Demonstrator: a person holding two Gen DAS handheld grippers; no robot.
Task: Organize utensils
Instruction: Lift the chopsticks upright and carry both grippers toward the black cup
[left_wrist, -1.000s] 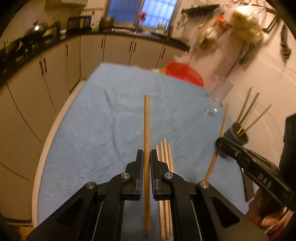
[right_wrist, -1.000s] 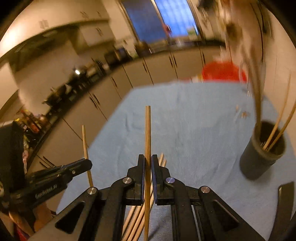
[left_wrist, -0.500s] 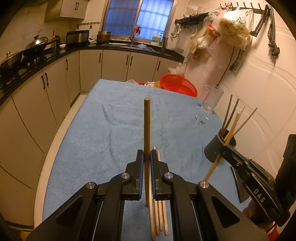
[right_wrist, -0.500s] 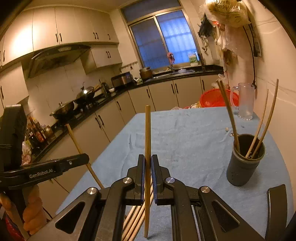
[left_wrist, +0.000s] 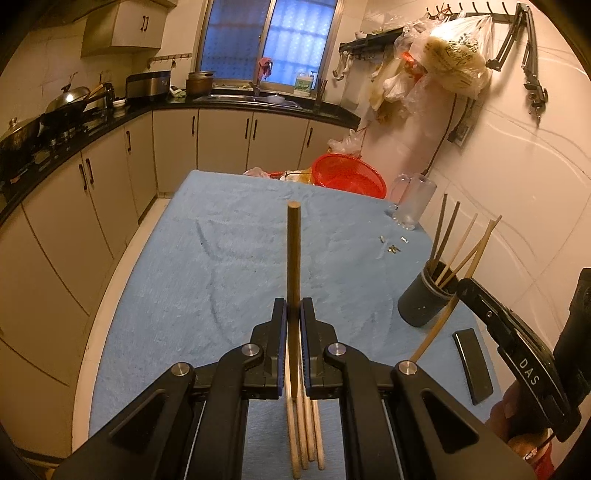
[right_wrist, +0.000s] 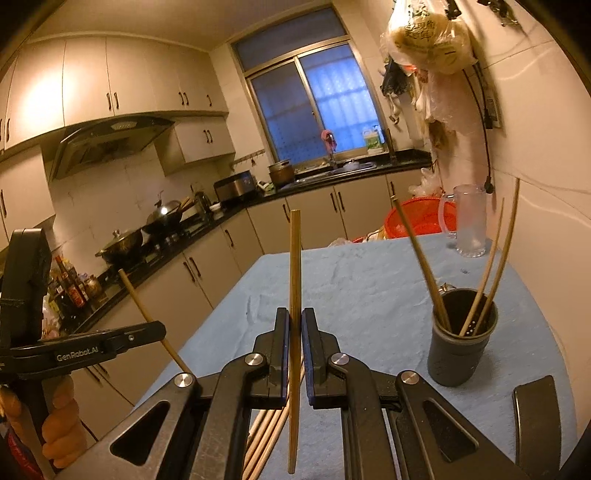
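Loose chopsticks (left_wrist: 304, 435): a small bundle lay flat on the blue cloth (left_wrist: 207, 280), directly under the left gripper. A stick dropped here could have landed across them and scattered them.
Left gripper (left_wrist: 293, 314): its jaws were pressed together on one dark chopstick (left_wrist: 293, 254), which stood upright and was held low on its length. With so much stick above the pads, a quick swing could have made it pivot or slip.
Right gripper (right_wrist: 294, 325): it was clamped on a lighter chopstick (right_wrist: 294, 280), held near the middle and raised above the cloth.
Black flat object (left_wrist: 472, 365): it lay on the cloth near the holder; a low approach could have knocked it.
Dark holder cup (right_wrist: 461, 339): it stood on the right part of the cloth with several chopsticks leaning outward in it. In my judgement, an incoming tip could have hit one of these or the rim, and tipped the cup.
Glass mug (right_wrist: 469, 221): it stood farther back, near the wall, beside a red basket (left_wrist: 347, 179). A wide movement behind the cup could have touched it.
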